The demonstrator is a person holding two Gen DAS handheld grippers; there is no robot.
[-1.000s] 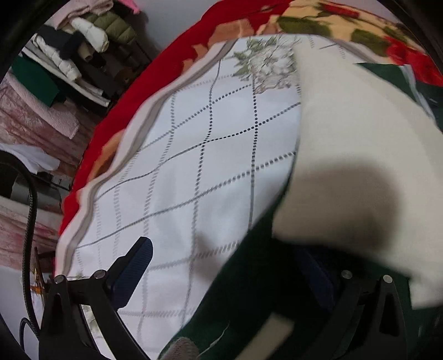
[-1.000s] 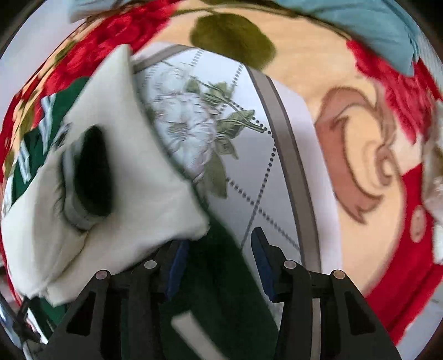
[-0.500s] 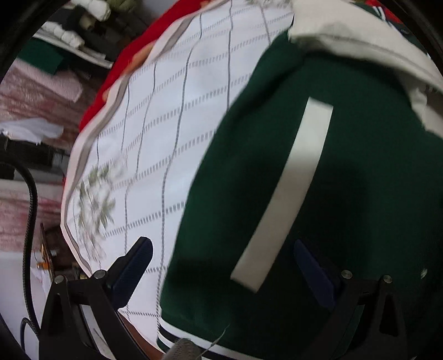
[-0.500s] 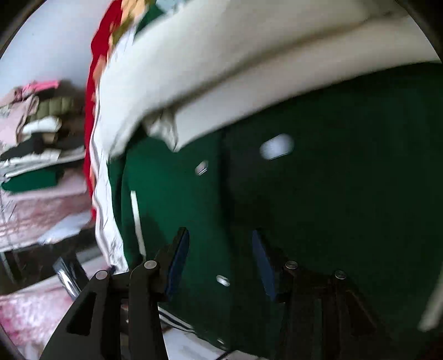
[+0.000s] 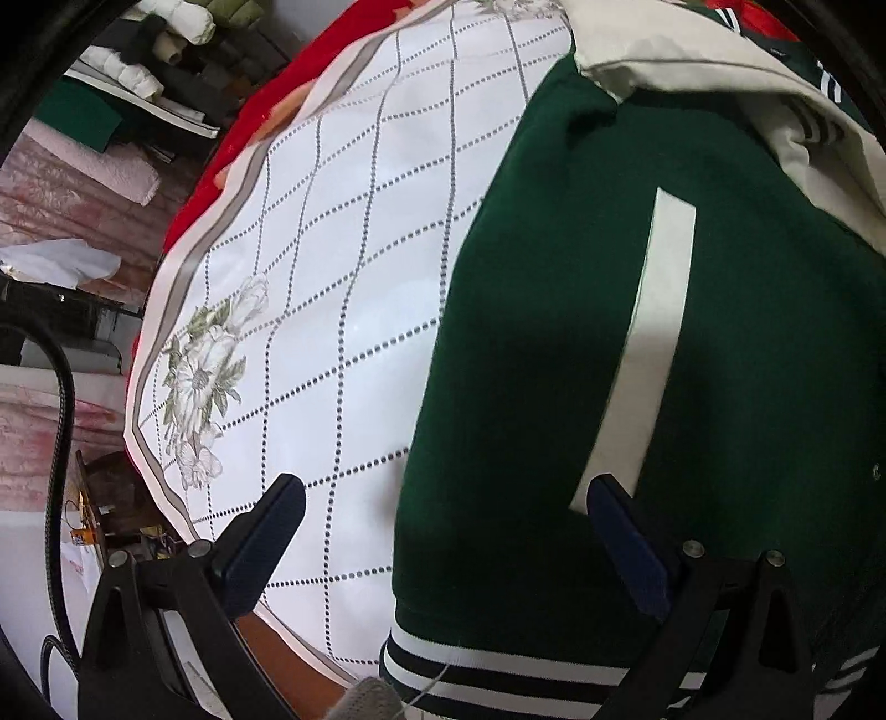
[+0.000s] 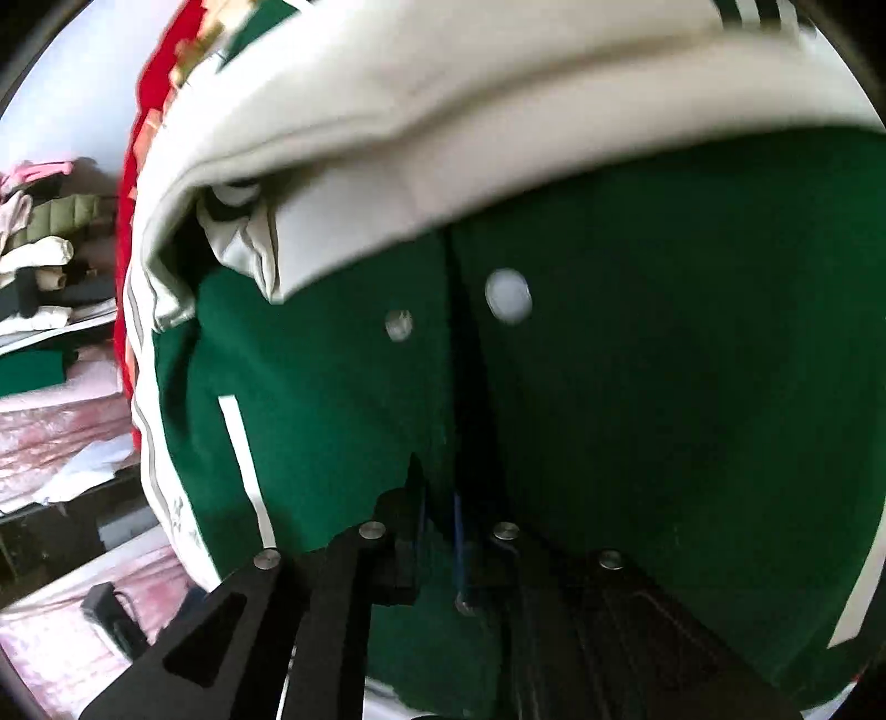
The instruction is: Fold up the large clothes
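The left gripper point(image 5: 443, 531) stood with its jaws spread wide and released, one finger over the white quilted sheet point(image 5: 343, 288) and the other over the green jacket point(image 5: 542, 387); nothing was held between them. The right gripper point(image 6: 437, 531) had its jaws drawn nearly together, clenched on a fold of the green jacket point(image 6: 664, 415) at the front placket seam. The jacket lay on the sheet, its striped ribbed hem point(image 5: 498, 673) nearest the left wrist camera and a white pocket welt point(image 5: 648, 354) running up the body beyond the left gripper's right finger. In the right wrist view, two snap buttons point(image 6: 508, 295) flanked the placket just beyond the fingers. Farther on, a cream sleeve point(image 6: 443, 111) was folded across the upper body of the jacket; the same cream sleeve point(image 5: 692, 55) showed at the top of the left wrist view. The sheet carried a dotted diamond grid and a floral print point(image 5: 205, 376). A red blanket point(image 5: 260, 105) lay under the sheet's far border. Stacked clothing point(image 5: 166, 33) occupied shelving in the background.
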